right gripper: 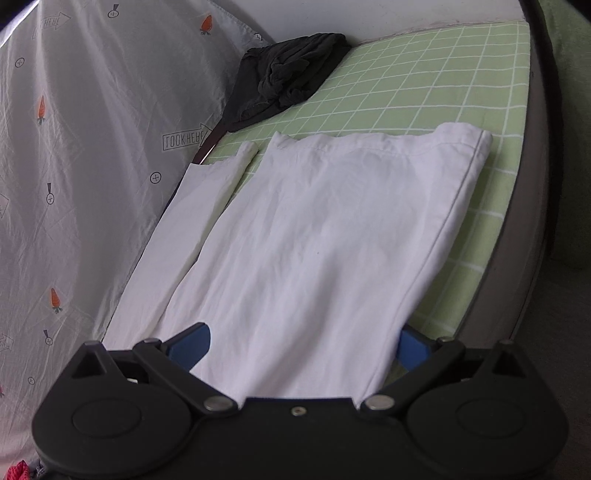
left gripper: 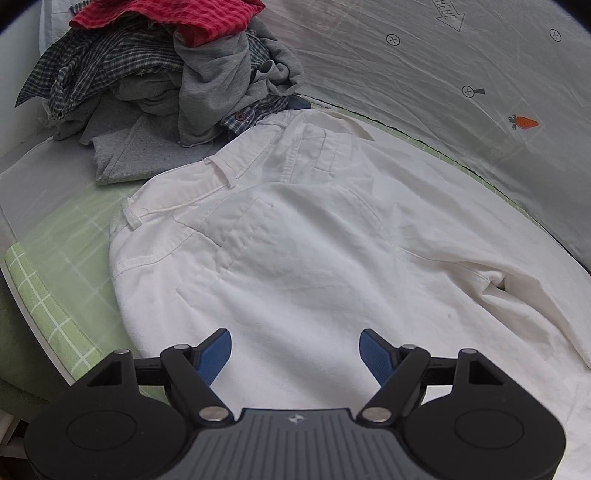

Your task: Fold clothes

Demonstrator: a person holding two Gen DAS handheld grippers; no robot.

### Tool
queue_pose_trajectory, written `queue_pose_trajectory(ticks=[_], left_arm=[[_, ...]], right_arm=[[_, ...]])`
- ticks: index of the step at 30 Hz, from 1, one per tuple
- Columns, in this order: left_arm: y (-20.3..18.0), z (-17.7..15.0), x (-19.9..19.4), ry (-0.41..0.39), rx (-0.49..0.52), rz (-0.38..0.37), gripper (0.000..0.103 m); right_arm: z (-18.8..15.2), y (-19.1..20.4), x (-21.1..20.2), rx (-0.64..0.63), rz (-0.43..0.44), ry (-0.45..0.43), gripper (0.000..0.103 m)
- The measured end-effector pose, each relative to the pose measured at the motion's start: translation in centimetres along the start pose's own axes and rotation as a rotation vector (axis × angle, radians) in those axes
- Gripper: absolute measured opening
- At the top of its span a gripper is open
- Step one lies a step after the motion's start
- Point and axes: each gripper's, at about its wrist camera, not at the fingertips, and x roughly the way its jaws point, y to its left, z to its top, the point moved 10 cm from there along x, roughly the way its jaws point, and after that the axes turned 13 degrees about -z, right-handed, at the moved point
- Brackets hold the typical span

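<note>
White trousers (left gripper: 295, 240) lie flat on the green checked sheet (left gripper: 55, 295), with the waistband (left gripper: 177, 206) towards the far left. My left gripper (left gripper: 295, 350) hovers over the seat area, its blue pads (left gripper: 218, 354) wide apart and holding nothing. In the right wrist view the trouser legs (right gripper: 314, 229) stretch away to their hems, with the narrower leg (right gripper: 192, 221) on the left. My right gripper (right gripper: 301, 347) stands open at the near end of the wide leg. That leg's cloth lies between its fingers (right gripper: 192, 349) and covers their tips.
A pile of crumpled grey and checked clothes (left gripper: 166, 81) topped by a red cloth (left gripper: 177, 14) sits beyond the waistband. A dark garment (right gripper: 288, 74) lies past the hems. A grey printed fabric wall (right gripper: 81, 147) runs along one side, and the bed's edge (right gripper: 517, 221) runs along the other.
</note>
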Motion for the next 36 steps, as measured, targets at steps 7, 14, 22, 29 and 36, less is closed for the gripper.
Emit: queue_pose_trajectory(ticks=[7,14,22,29,36], left_arm=[[5.2,0.3,-0.5,0.015,-0.088,-0.053,0.077],[5.7,1.0,-2.6,0.006,0.014,-0.08,0.077],[10.1,2.0,-0.9,-0.018,-0.116,-0.014,0.077],[9.9,2.4,0.5,-0.014,-0.129,-0.033,0.077],[9.8,3.0,1.0,-0.023,-0.13,-0.016,0.074]], right_arm=[[-4.0,2.5,-0.7,0.025,0.024,-0.016,0.103],[-6.7,4.7,-1.1,-0.027,-0.001,-0.008,0.103],[-7.3,4.8,-1.4,-0.009,-0.024,-0.023,0.103],[-6.9,4.6,-1.4,0.043,-0.019,-0.031,0.103],[-5.4,3.9,-1.0,0.132,-0.002,-0.041,0.103]])
